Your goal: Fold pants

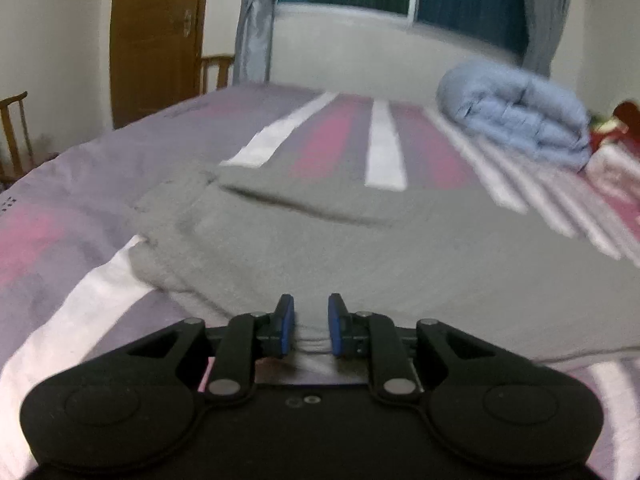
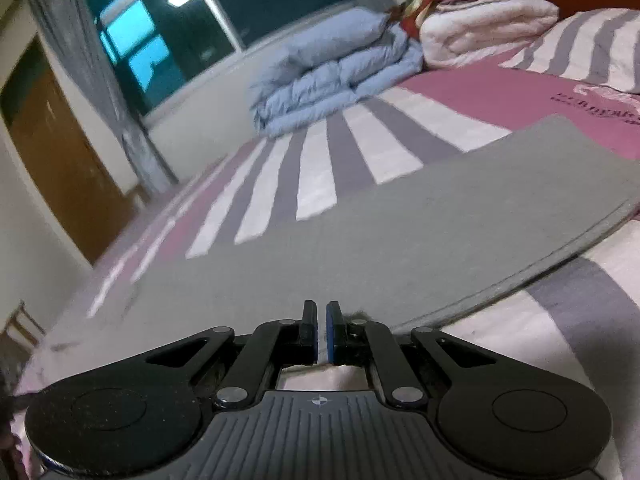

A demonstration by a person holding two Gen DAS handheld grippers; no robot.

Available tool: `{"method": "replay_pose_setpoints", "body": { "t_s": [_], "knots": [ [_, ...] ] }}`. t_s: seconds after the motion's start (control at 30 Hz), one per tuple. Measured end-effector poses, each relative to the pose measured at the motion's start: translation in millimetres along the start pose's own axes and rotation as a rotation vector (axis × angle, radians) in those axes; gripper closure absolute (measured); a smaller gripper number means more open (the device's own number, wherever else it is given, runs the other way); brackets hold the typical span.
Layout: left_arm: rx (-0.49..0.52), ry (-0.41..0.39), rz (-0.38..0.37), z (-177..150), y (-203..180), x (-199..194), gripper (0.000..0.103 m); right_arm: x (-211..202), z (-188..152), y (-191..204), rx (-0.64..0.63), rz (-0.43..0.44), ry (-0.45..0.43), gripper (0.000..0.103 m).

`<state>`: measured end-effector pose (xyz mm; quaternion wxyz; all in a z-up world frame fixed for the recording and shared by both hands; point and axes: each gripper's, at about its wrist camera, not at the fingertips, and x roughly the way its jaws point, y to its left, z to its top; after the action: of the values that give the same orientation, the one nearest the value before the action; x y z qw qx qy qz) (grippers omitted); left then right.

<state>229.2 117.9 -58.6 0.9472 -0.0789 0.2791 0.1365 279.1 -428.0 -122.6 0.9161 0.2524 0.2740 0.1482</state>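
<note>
Grey pants (image 1: 360, 240) lie spread on the striped bed, with a crease across their far part. My left gripper (image 1: 311, 330) is at their near edge, its blue pads a small gap apart with grey cloth bunched between them. In the right wrist view the pants (image 2: 400, 232) stretch flat to the right, one leg end lying at the far right. My right gripper (image 2: 321, 332) is shut on the near edge of the pants, its pads almost touching with the cloth edge between them.
The bed sheet (image 1: 80, 272) has pink, grey and white stripes. A folded blue quilt (image 1: 520, 120) lies at the far side, also in the right wrist view (image 2: 336, 80), next to a white quilt (image 2: 488, 28). A wooden door (image 1: 156, 40) and chairs (image 1: 16, 132) stand at the left.
</note>
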Motion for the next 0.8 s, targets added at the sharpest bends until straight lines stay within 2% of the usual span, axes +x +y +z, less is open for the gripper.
{"method": "replay_pose_setpoints", "body": {
  "t_s": [0.1, 0.13, 0.23, 0.33, 0.47, 0.63, 0.67, 0.7, 0.77, 0.8],
  "knots": [
    [0.047, -0.030, -0.051, 2.2, -22.8, 3.6, 0.091, -6.0, -0.4, -8.0, 0.039, -0.022, -0.027, 0.098],
    [0.064, -0.019, -0.058, 2.8, -30.4, 10.2, 0.089, -7.8, -0.8, -10.2, 0.048, -0.037, -0.033, 0.098],
    [0.057, 0.082, -0.082, -3.6, -43.3, 30.4, 0.088, -11.2, 0.8, -17.6, 0.082, -0.067, -0.050, 0.098],
    [0.097, 0.074, -0.083, -15.9, -48.4, 24.5, 0.088, -14.8, 4.8, -26.1, 0.112, -0.097, -0.074, 0.098],
    [0.023, 0.085, -0.134, -16.4, -34.3, 20.1, 0.088, -21.2, 5.6, -37.6, 0.164, -0.127, -0.094, 0.098],
    [0.004, 0.045, -0.151, -18.4, -32.4, 12.8, 0.087, -30.0, 7.0, -37.6, 0.154, -0.123, -0.112, 0.097],
    [-0.020, 0.032, -0.167, -19.9, -27.6, 9.5, 0.084, -32.6, 6.4, -42.7, 0.188, -0.129, -0.113, 0.092],
    [-0.046, 0.020, -0.184, -19.9, -23.9, 8.8, 0.083, -33.5, 6.7, -48.6, 0.221, -0.137, -0.117, 0.072],
    [-0.079, 0.011, -0.206, -19.8, -19.0, 8.7, 0.078, -42.9, 6.3, -62.6, 0.293, -0.176, -0.164, 0.047],
    [-0.087, 0.007, -0.207, -19.3, -18.0, 9.2, 0.077, -49.4, 6.9, -70.1, 0.325, -0.179, -0.201, 0.047]
  ]
}}
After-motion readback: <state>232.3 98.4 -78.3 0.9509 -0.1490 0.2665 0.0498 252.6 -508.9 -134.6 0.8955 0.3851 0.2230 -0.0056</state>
